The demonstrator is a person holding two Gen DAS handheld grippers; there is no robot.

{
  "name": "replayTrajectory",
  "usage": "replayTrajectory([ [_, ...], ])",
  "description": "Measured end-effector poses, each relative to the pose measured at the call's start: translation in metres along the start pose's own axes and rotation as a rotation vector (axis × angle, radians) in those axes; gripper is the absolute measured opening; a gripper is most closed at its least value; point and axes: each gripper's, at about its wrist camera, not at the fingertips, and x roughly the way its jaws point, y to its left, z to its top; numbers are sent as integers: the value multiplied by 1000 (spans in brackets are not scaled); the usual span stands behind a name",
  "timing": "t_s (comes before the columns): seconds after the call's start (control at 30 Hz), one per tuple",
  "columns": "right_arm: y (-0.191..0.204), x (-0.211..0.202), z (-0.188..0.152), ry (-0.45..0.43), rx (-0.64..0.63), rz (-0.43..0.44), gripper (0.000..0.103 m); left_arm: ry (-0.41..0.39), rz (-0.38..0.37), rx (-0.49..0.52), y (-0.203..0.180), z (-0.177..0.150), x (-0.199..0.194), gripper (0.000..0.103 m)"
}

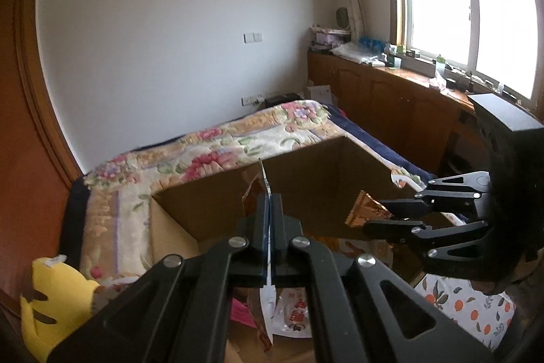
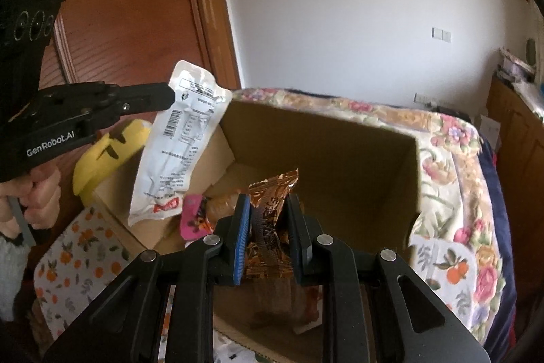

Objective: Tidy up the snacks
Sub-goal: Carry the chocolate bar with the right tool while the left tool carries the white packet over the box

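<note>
An open cardboard box [image 2: 326, 138] sits on a floral bedspread; it also shows in the left wrist view [image 1: 306, 179]. My left gripper [image 1: 270, 213] is shut on a white snack pouch [image 1: 268, 186], seen edge-on, and holds it over the box's left edge; in the right wrist view the left gripper [image 2: 170, 97] pinches the pouch [image 2: 176, 142] at its top. My right gripper [image 2: 270, 227] is shut on a brown-orange snack packet [image 2: 272, 213] above the box's near side. The right gripper also shows in the left wrist view [image 1: 370, 216]. A pink packet [image 2: 193, 220] lies in the box.
A yellow plush toy [image 2: 108, 155] lies left of the box. An orange-print cloth [image 2: 78, 250] lies in front of the box. A wooden door [image 2: 129, 5] stands at the left. Wooden cabinets [image 1: 391, 91] run under the window at the right.
</note>
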Motion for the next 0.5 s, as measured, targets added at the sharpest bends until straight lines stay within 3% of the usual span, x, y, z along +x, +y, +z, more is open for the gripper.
replayTrajectory([
  [0.5,4,22,-20,72,-27,-46,19,42,-38,-1,-20,-27,21,0],
])
